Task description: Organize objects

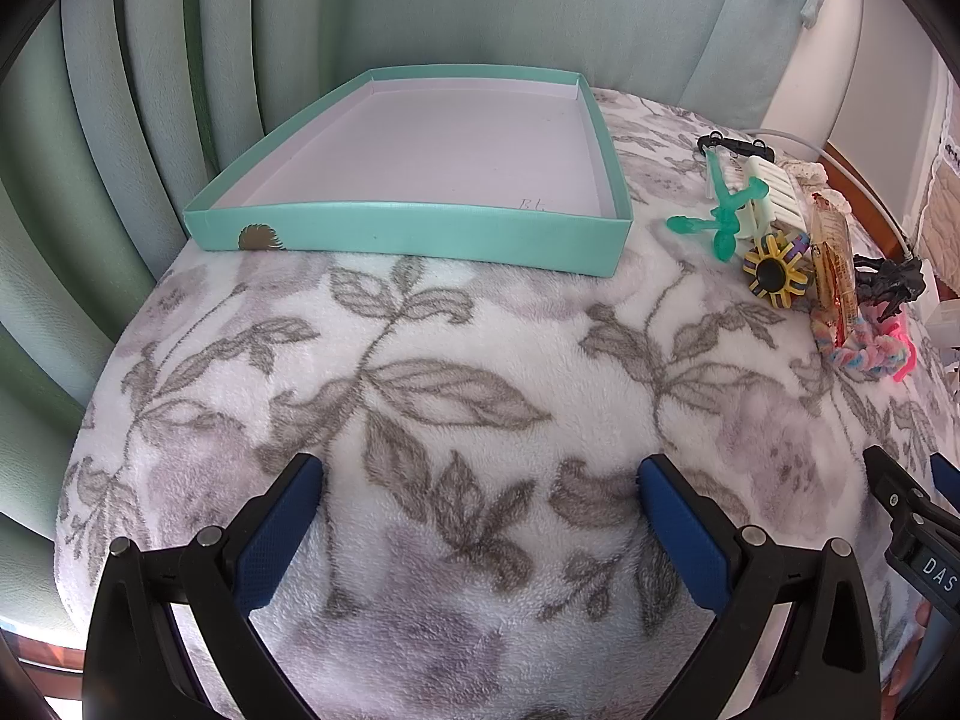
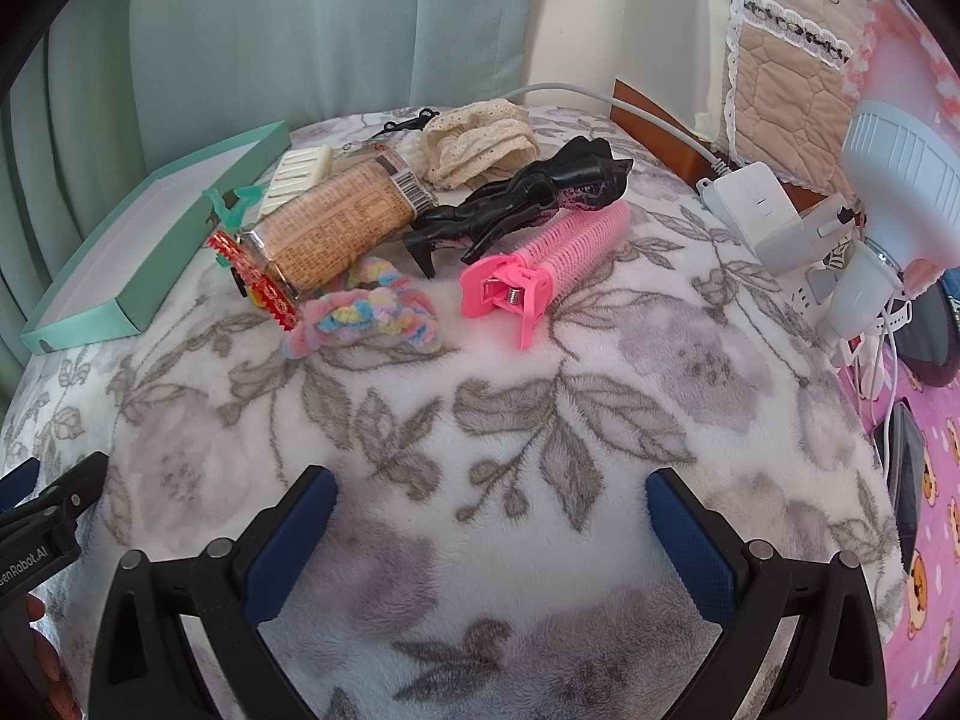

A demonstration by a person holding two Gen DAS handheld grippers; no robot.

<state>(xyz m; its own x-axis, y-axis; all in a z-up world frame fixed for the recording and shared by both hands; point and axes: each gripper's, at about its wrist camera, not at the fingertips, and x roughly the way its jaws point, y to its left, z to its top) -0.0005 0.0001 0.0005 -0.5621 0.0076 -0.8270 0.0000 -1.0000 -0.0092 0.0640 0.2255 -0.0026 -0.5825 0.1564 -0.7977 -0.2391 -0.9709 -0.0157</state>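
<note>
On the floral fleece blanket (image 1: 456, 372), the teal tray (image 1: 408, 237) sat at the far left with nothing in it. The clutter lay in a tight cluster to its right: pink hair-roller clip (image 2: 543, 267), black doll boots (image 2: 522, 198), wrapped biscuit packet (image 2: 336, 222), pastel scrunchie (image 2: 366, 315), cream lace band (image 2: 480, 141), white comb (image 2: 300, 171), green plastic pieces (image 1: 720, 213), yellow spoked toy (image 1: 774, 273). None was in the tray yet.

Left gripper (image 1: 480, 480): jaws spread wide, holding nothing, low over the blanket short of the tray. Right gripper (image 2: 492, 492): jaws likewise wide and empty, short of the pink clip.

Risks, as judged. The items overlapped or touched (scrunchie against packet, boots against roller clip), so closing on one could drag a neighbour. The fleece was soft and deep; a finger driven low could snag the pile and bunch it, shifting the light tray. The packet was glossy and rounded and might slip from the pads. The two grippers sat close together and might collide if both moved at once.

Surroundings: pale green curtain (image 1: 180, 90) behind the tray; white power adapter (image 2: 762, 210) with cable and a white fan (image 2: 894, 180) at right, near enough to catch on a wide reach; pink bear-print cloth (image 2: 930, 480) beyond.
</note>
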